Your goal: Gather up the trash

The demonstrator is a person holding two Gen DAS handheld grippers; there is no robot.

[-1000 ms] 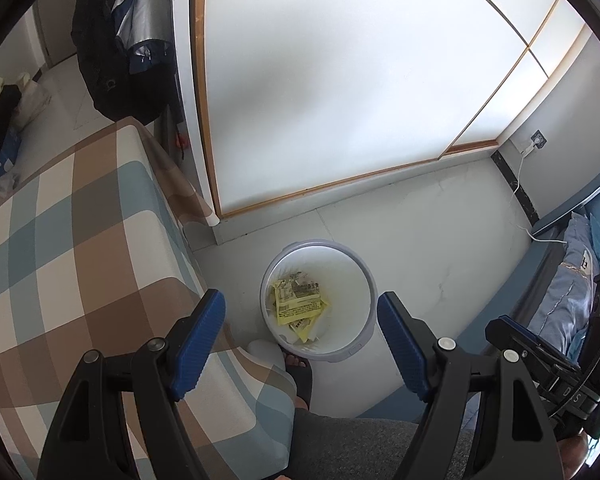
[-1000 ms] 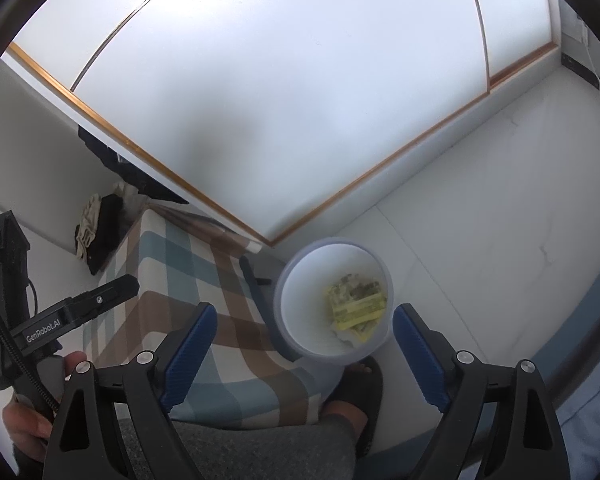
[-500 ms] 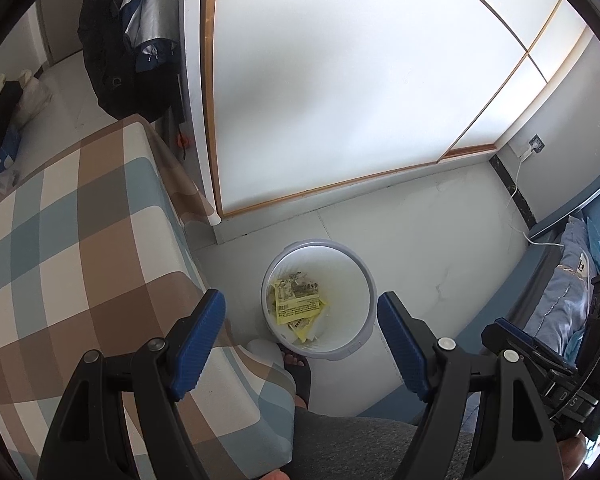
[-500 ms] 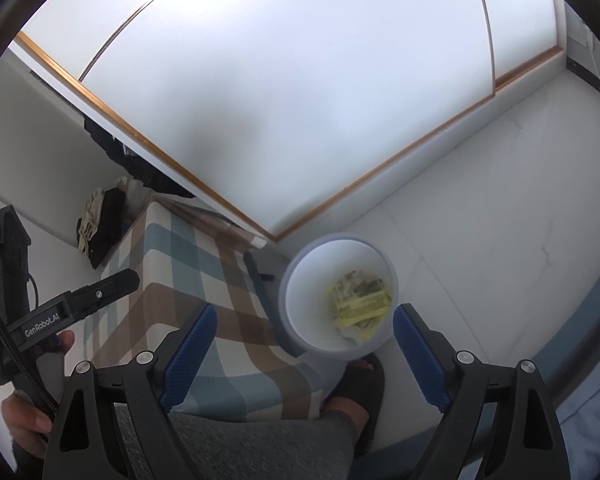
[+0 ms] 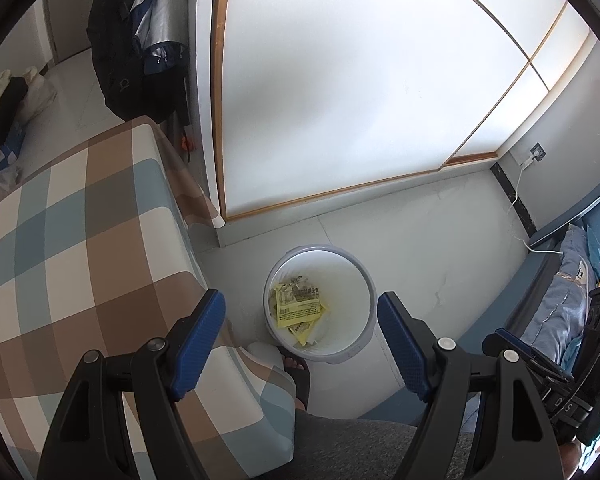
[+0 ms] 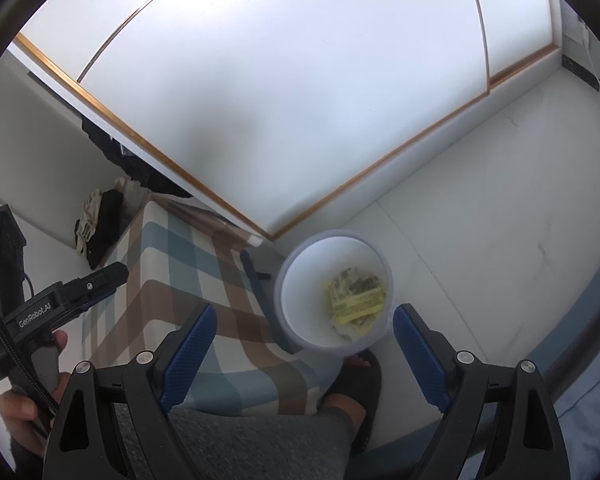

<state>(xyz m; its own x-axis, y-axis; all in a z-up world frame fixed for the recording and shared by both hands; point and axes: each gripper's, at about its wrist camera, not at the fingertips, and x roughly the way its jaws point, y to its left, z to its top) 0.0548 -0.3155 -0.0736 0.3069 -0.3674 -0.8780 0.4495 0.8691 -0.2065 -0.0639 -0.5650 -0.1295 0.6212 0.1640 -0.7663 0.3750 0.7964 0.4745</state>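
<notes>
Left gripper (image 5: 300, 334) jaws apart, empty; right gripper (image 6: 305, 342) likewise; bin (image 5: 362, 276) at 12 o'clock holds yellow wrappers (image 5: 298, 308).

1. The bin (image 5: 318, 302) stands on the floor (image 5: 432, 248), just right of the tabletop (image 5: 80, 240).
2. Wrappers (image 5: 298, 306) lie in the bin.
3. A foot (image 5: 296, 364) sits just before the bin.
4. The sliding door (image 5: 360, 80) runs behind the bin.
5. A bed (image 5: 560, 308) lies to the right.
</notes>
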